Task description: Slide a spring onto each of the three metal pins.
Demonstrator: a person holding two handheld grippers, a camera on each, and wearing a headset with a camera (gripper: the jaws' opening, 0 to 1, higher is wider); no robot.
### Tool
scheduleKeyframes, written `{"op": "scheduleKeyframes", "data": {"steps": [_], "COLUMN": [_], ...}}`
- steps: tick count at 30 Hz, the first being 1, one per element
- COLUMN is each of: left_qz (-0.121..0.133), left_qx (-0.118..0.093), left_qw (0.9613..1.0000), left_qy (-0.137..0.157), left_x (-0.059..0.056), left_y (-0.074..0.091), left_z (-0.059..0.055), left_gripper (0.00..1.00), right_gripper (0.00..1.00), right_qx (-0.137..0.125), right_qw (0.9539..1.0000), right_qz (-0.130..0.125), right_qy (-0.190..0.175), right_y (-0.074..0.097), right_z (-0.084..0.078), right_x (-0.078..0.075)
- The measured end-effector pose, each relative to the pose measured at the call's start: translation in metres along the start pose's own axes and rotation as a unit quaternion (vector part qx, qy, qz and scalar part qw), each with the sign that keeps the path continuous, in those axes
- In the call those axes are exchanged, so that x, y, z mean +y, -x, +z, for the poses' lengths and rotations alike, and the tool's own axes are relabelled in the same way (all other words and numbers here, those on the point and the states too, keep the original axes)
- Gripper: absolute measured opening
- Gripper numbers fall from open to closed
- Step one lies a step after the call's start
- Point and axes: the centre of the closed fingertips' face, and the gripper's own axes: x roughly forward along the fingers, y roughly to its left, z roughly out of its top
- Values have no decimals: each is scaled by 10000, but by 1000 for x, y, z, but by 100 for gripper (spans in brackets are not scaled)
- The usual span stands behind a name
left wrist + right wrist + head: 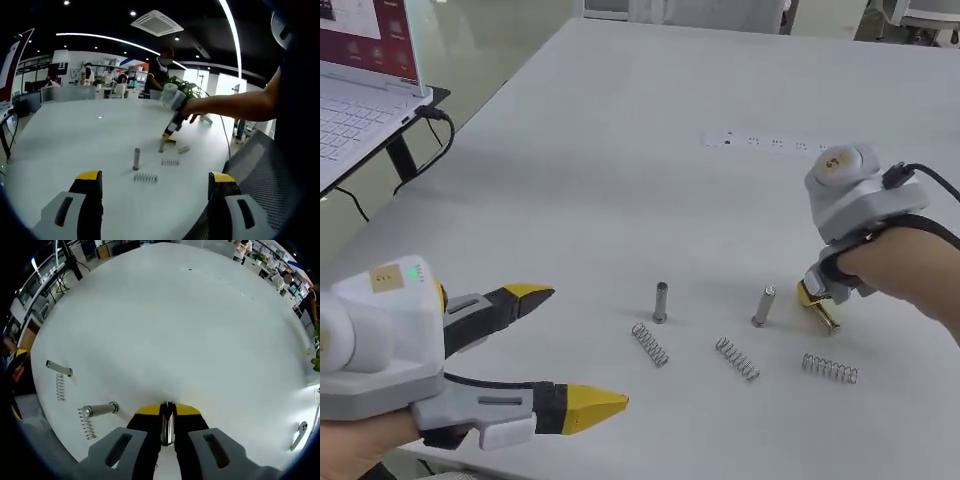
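Springs of thin coiled wire lie flat on the smooth matte-white desk, three in a loose row; take the centre spring as the mark. A second spring lies to its left and a third spring to its right, all apart from one another. Two short cylinders of polished metal stand upright just behind: the left pin beyond the second spring, the right pin up and right of the centre spring, both bare. Right of the centre spring, just past the right pin, the right claw tilts down toward the desk, its yellow-tipped jaws pressed onto a third pin, a shiny rod lying along the slot between them. Well left of the centre spring, the left claw hovers with its grey-and-black, yellow-capped jaws spread wide and empty
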Motion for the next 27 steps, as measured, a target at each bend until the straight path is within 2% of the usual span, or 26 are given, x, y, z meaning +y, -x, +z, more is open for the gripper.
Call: {"op": "scheduleKeyframes", "data": {"steps": [3,11,16,23,27], "left_qz": [-8,-23,-33,-52,-77], "left_qx": [0,6,22,15,40], "left_qw": [10000,10000,10000,10000,9999], "left_qy": [-10,-26,-50,-62,-81], "left_x": [-1,-1,-2,-2,-3], "left_y": [0,0,0,0,-1], "left_z": [0,1,0,1,1], "left_gripper": [83,83,83,83,82], "right_gripper": [5,5,5,5,5], "right_qx": [-89,-497,-720,-1111,-1236], "right_qw": [10000,9986,9973,9937,9922], "right_qz": [0,120,90,117,107], "right_qy": [-30,-119,-89,-82,-67], "right_y": [4,20,29,39,47], "right_z": [-2,-4,-4,0,-1], "right_x": [-3,2,1,-2,1]}}
